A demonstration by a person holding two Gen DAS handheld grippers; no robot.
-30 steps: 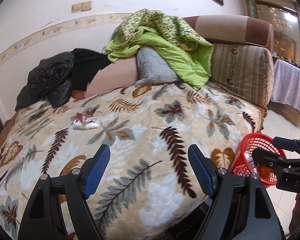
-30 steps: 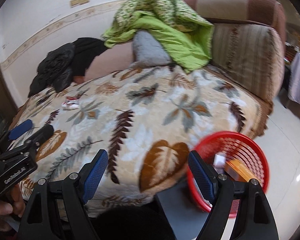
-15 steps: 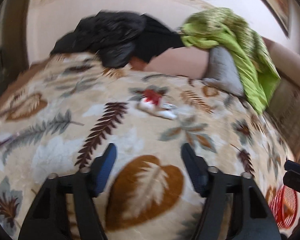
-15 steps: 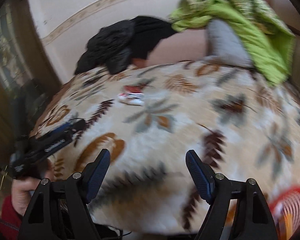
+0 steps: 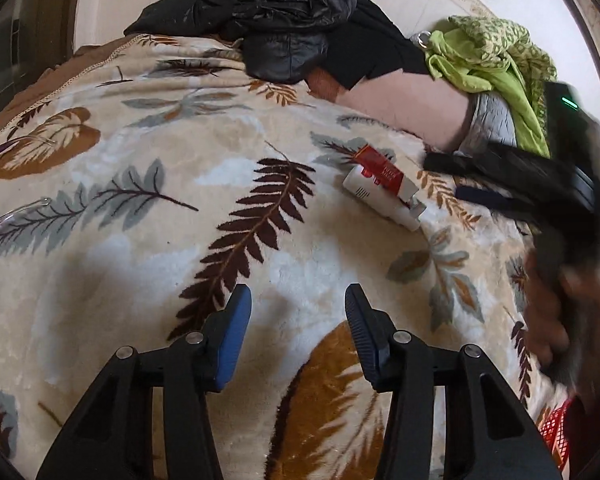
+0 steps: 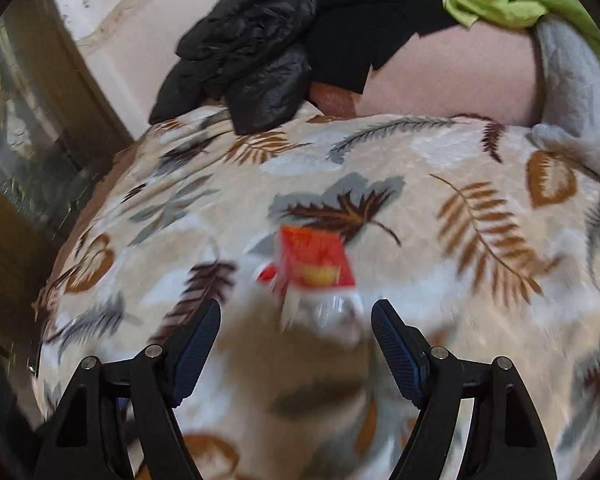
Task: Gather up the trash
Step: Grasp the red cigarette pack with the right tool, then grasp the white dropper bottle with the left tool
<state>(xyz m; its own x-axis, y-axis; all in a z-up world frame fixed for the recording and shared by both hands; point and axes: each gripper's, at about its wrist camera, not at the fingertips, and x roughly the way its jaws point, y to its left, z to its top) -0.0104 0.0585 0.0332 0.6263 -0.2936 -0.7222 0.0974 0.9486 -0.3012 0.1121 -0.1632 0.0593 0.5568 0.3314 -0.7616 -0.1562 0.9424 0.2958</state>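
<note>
Lying on the leaf-print blanket (image 5: 139, 240), red-and-white wrapper (image 5: 384, 192), lettering unreadable; both grippers wide.

Your left wrist camera looks down across the leaf-print blanket (image 5: 259, 160) from nearby. Your right wrist camera sits closer, facing the same blanket; both share the black jacket (image 5: 275, 8) and red wrapper (image 6: 316, 260).

We see soft, even daylight. The left wrist view is sharp except the motion-smeared right claw (image 5: 452, 178) at its right edge. The right wrist view is blurred throughout, the red wrapper (image 6: 316, 264) smeared; fisheye curvature and dark vignetting ring both frames.
</note>
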